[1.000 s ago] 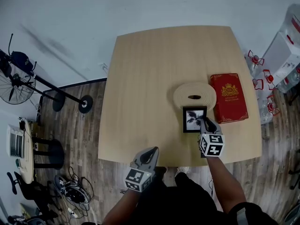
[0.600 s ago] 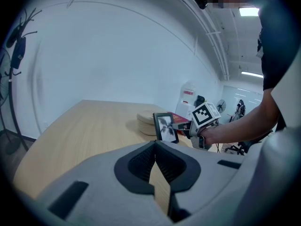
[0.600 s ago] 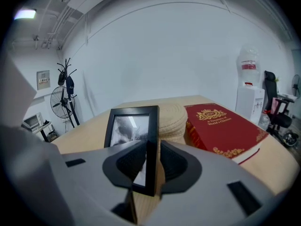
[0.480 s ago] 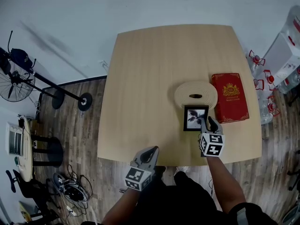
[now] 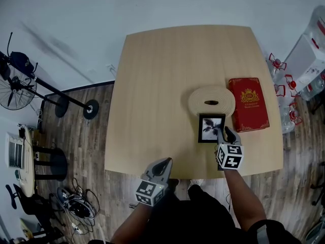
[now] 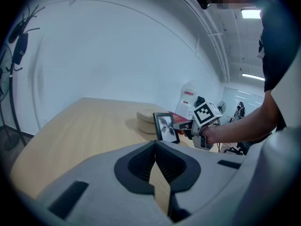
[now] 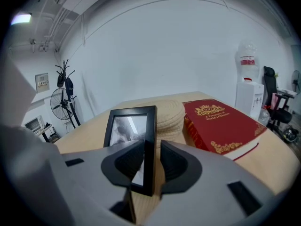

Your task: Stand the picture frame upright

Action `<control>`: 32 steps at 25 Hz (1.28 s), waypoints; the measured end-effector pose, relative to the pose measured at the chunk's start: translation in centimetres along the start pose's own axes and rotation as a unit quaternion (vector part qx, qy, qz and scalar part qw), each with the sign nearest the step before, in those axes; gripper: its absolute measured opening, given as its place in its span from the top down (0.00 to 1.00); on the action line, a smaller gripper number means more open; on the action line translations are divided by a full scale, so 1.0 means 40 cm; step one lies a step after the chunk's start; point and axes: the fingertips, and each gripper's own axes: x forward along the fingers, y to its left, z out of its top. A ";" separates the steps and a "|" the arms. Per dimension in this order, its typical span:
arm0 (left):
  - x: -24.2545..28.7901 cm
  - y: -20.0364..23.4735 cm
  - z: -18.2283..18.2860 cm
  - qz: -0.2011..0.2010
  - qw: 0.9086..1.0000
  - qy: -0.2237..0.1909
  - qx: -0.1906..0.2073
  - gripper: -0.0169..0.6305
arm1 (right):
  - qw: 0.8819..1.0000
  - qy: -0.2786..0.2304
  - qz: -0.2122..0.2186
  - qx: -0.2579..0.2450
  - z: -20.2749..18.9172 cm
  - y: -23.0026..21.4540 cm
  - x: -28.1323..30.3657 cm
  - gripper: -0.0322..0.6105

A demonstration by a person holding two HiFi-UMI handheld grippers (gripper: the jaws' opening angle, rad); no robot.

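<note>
**On the table's near right: picture frame upright between parted jaws**

Head view. A black picture frame (image 5: 211, 128) stands on the pale wooden table (image 5: 162, 85), close to the person's edge. It is just in front of a stack of round woven mats (image 5: 200, 99); whether the two touch cannot be told. A red book (image 5: 248, 104) lies flat to the right of the stack.

Right gripper view. The right gripper (image 7: 151, 149) straddles the frame's right-hand rail. Its jaws have just been opening. A strip of table shows between the rail and the right jaw, so the pads no longer press on it and the grip is released. The frame (image 7: 133, 126) stands on its lower edge, glass toward the camera, with the mats and the book (image 7: 221, 126) behind it.

Left gripper view. The left gripper (image 6: 155, 143) is held over the table's near edge, well apart from the frame (image 6: 165, 127), which from here shows tilted slightly back. Its jaw tips meet and nothing lies between them.

Background. A standing fan (image 5: 15, 88) is on the floor at the far left.
</note>
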 end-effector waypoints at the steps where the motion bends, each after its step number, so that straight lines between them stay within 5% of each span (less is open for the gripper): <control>1: -0.001 0.000 0.000 0.000 1.000 0.000 -0.001 0.97 | 1.000 0.002 0.000 0.000 -0.003 0.001 -0.002 0.80; 32: -0.027 -0.003 -0.015 -0.002 1.000 -0.009 0.005 0.97 | 1.000 0.001 0.008 0.001 -0.005 0.018 -0.047 0.77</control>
